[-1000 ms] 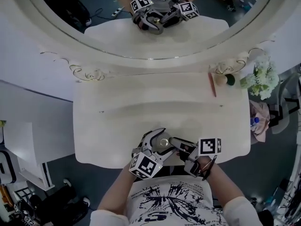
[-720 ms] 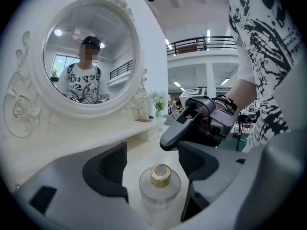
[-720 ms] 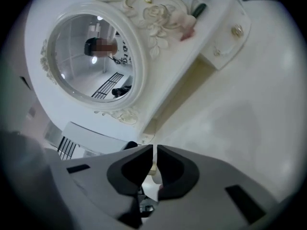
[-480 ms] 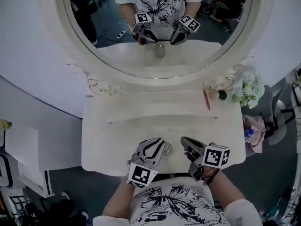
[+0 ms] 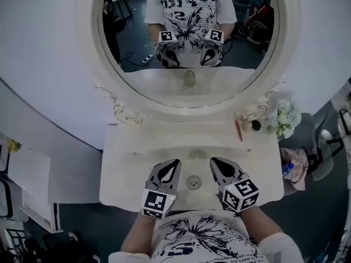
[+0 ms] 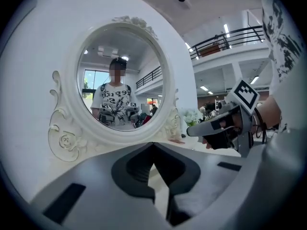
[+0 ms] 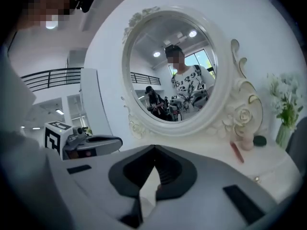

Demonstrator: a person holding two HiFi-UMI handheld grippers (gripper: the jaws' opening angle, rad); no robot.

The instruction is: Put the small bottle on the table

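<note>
The small bottle (image 5: 193, 181) stands on the white dressing table (image 5: 131, 174) near its front edge, seen from above as a pale round cap. It stands free between my two grippers, touched by neither. My left gripper (image 5: 174, 163) lies just to its left, jaws shut and empty. My right gripper (image 5: 214, 161) lies just to its right, also shut with nothing in it. The left gripper view shows its own jaws (image 6: 153, 145) closed and the right gripper (image 6: 213, 127) beside them. The right gripper view shows closed jaws (image 7: 154, 150) and the left gripper (image 7: 93, 143). Both gripper bodies hide the bottle there.
A large oval mirror (image 5: 189, 37) in a carved white frame rises behind the table. At the back right lie a pink stick (image 5: 239, 130) and a small dark round thing (image 5: 255, 125), with white flowers (image 5: 283, 119) past the table's edge.
A second ago both grippers were together around the bottle at the front edge. They have let go, drawn apart to either side and shut. The bottle now stands alone.
</note>
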